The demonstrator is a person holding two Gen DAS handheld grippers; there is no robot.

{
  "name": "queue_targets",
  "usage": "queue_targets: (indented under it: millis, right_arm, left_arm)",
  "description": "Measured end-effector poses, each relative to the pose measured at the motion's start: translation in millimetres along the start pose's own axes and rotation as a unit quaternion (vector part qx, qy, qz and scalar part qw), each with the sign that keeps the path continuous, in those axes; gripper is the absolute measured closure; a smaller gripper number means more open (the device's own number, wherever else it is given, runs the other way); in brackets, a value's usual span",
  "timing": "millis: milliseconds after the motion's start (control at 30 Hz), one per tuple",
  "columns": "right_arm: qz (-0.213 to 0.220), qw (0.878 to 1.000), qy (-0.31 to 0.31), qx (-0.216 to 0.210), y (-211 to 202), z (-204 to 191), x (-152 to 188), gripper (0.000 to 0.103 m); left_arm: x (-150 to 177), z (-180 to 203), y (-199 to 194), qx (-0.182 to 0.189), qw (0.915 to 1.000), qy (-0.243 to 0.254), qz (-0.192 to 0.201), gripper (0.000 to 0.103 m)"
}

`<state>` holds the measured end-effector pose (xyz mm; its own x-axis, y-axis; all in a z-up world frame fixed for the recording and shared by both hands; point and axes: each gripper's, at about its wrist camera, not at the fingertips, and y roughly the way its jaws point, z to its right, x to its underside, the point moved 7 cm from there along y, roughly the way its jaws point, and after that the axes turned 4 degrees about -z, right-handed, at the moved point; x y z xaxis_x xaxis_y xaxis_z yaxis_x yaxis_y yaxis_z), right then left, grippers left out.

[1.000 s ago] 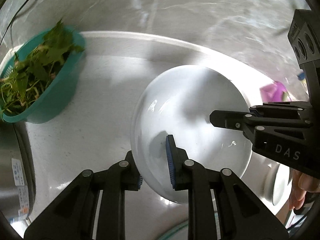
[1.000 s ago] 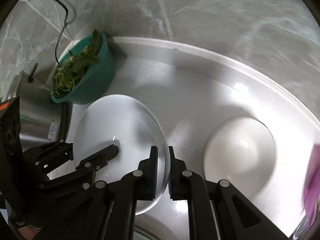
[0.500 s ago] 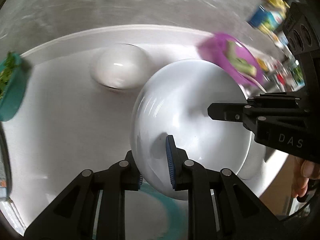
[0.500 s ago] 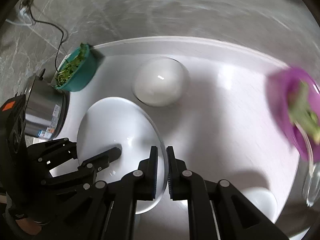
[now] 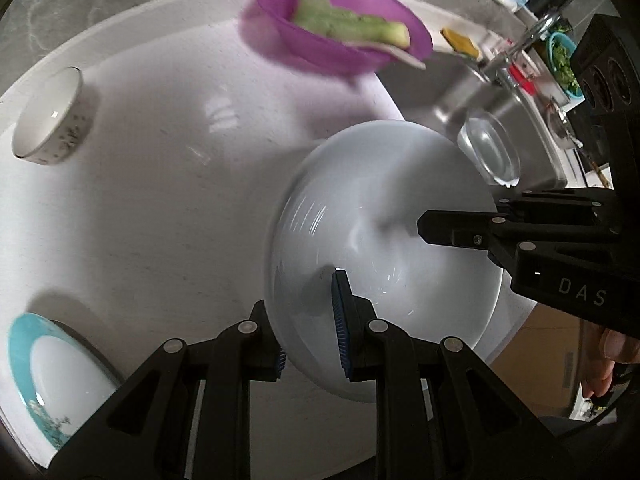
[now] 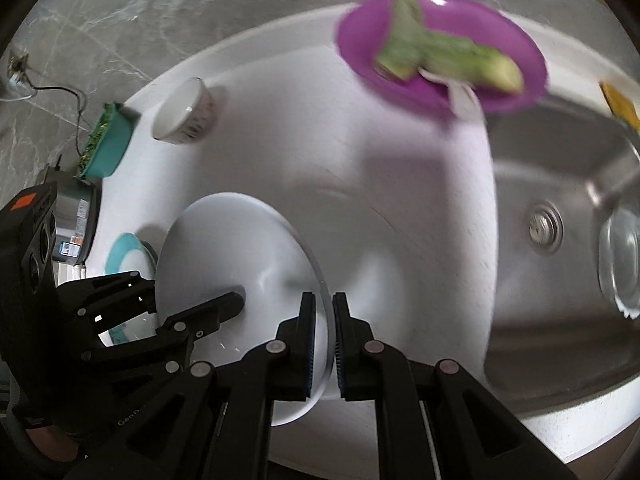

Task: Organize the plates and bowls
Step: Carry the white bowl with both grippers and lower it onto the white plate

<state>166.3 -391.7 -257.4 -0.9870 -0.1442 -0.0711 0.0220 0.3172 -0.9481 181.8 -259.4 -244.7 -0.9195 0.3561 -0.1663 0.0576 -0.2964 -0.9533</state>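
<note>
Both grippers hold one large white bowl (image 5: 384, 248) above the white counter; it also shows in the right wrist view (image 6: 240, 264). My left gripper (image 5: 310, 320) is shut on its near rim, and my right gripper (image 6: 322, 340) is shut on the opposite rim. The right gripper (image 5: 428, 228) reaches into the bowl from the right in the left wrist view. A small white speckled bowl (image 5: 50, 118) stands at the far left. A teal-rimmed plate (image 5: 44, 364) lies at the near left.
A purple bowl (image 5: 340, 36) with green vegetable pieces stands at the back. A steel sink (image 6: 560, 240) with a glass bowl (image 6: 620, 264) lies to the right. A teal basket of greens (image 6: 106, 148) and a steel cooker (image 6: 72, 220) stand far left.
Both grippers have swung the white bowl to the right along the counter. The teal basket has left the left wrist view; the purple bowl, sink and teal-rimmed plate have come into view.
</note>
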Motion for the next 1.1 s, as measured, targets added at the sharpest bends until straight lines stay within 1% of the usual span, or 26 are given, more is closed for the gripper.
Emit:
queue_targets:
  millis: [33,167,300,333,467,700,800,1033,1100]
  right_arm:
    - [-0.002,1.000,0.002,-0.002,3.2,4.6,2.2,0.092]
    - [-0.007,1.000,-0.002,-0.002,13.4,12.1,5.6,0.092]
    - [-0.014,1.000,-0.003,-0.005,23.2,16.3,5.5,0.092]
    - [-0.015,1.000,-0.004,-0.004,24.8,16.7,5.3,0.092]
    - [-0.016,1.000,-0.004,-0.004,30.7,18.6,2.3,0.092]
    - [-0.021,1.000,-0.004,0.002,40.9,18.0,4.8,0.092]
    - [-0.022,1.000,-0.012,0.013,45.3,17.3,5.7,0.092]
    - [-0.018,0.999,-0.022,0.029,49.0,15.3,7.1,0.091]
    - [-0.015,0.999,-0.025,0.034,48.6,14.4,7.0,0.091]
  left_arm:
    - [-0.8,3.6,10.3,-0.003,1.0000,-0.001,-0.002,0.085]
    - [9.7,10.9,23.5,-0.020,0.9998,-0.004,-0.003,0.085]
    - [8.6,1.2,31.0,-0.028,0.9995,-0.012,-0.005,0.085]
    - [1.2,-1.0,36.8,-0.030,0.9995,-0.014,-0.005,0.085]
    - [-8.0,-1.1,50.9,-0.034,0.9992,-0.020,-0.006,0.084]
    - [-12.3,-4.9,63.8,-0.046,0.9986,-0.026,-0.004,0.084]
    - [-12.3,-9.3,68.3,-0.049,0.9983,-0.029,-0.007,0.083]
    - [-19.2,-10.3,74.3,-0.063,0.9977,-0.025,0.002,0.082]
    - [-20.2,-9.7,75.7,-0.063,0.9977,-0.025,0.006,0.081]
